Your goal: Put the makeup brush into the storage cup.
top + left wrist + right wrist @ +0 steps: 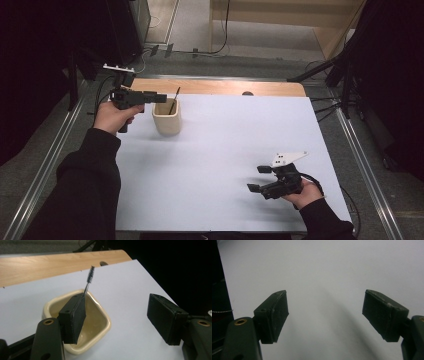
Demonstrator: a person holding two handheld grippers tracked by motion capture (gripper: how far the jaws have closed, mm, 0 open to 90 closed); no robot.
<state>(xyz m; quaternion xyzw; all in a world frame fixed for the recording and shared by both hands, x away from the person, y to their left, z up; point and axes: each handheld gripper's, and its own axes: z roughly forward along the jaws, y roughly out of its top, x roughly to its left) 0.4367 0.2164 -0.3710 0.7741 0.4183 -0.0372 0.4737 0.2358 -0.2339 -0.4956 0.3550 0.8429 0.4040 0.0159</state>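
Brush point(89, 277): thin wire handle, black bristle tip up, standing tilted in the cup point(105, 317). Bristle end sticks out well above the rim and leans toward the far wooden edge point(50, 265) of the counter. Lower end goes down inside the cup; the near jaw hides where it rests.

Cup: cream, rounded-square, open top, upright on the white sheet point(225, 150) at the counter's far left. The visible inside holds the brush alone. In the high view the cup point(166, 122) stands just beside the left claw point(159, 97), brush point(173, 101) poking out of it.

Left claw: jaws spread wide, nothing gripped. In the left gripper view one jaw hangs over the cup opening, close by the brush handle, and I can't tell if it touches it; the other jaw is over bare sheet to the side. The left hand point(112, 117) holds the claw level over the cup's left side.

Right claw point(260, 178): near right of the counter, well apart from the cup, in the right hand point(305, 192). Jaws wide open, holding nothing, with plain white sheet point(324, 272) between them in the right gripper view.
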